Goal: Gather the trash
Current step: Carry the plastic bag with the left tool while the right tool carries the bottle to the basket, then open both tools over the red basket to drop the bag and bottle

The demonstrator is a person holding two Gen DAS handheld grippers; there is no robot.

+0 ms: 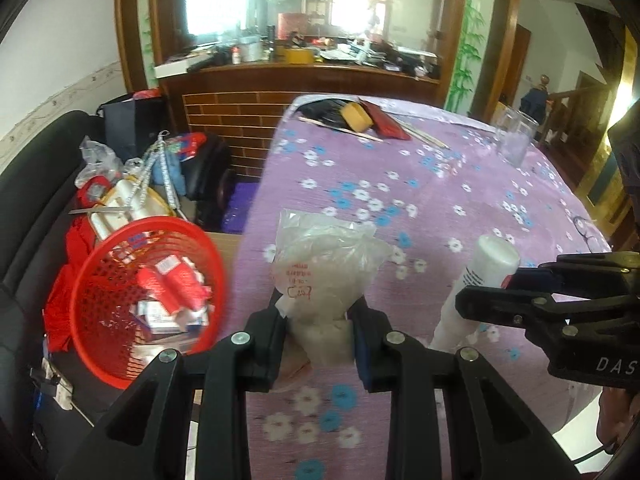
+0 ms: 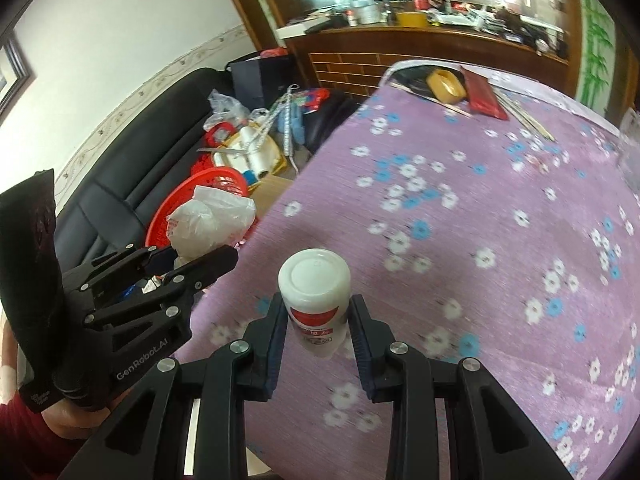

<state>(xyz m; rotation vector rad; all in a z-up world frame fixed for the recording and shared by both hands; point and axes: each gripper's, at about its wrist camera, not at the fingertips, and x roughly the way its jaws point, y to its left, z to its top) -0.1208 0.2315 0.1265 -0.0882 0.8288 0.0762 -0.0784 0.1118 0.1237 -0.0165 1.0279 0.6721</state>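
The left tongs (image 1: 318,334) are closed on one crumpled clear plastic bag (image 1: 324,268), pinched at its lower end between both pads, the bulk of it billowing up ahead of the fingertips. It hangs over the near left edge of the bench (image 1: 440,184), just beside one red mesh basket (image 1: 136,304) that sits tilted off the bench's left side. The print on the bag is red but too blurred to read.

The right tongs (image 2: 318,334) grip one white plastic bottle (image 2: 316,296) by its body, base pointing forward at the camera, its red label partly covered by the pads. The cap end is hidden below the fingers. In the left wrist view this bottle (image 1: 476,280) stands slanted above the purple flowered cloth, to the right of the bag, with the right tongs (image 1: 496,292) clamped across it.

The basket holds several red and white packets; their count is hard to make out. Behind it a black sofa (image 2: 120,160) carries a heap of bags and thread spools. At the far end of the bench lie one yellow tape roll (image 1: 356,116), one red flat pouch (image 1: 384,118), a few thin sticks, and one clear glass (image 1: 516,136).
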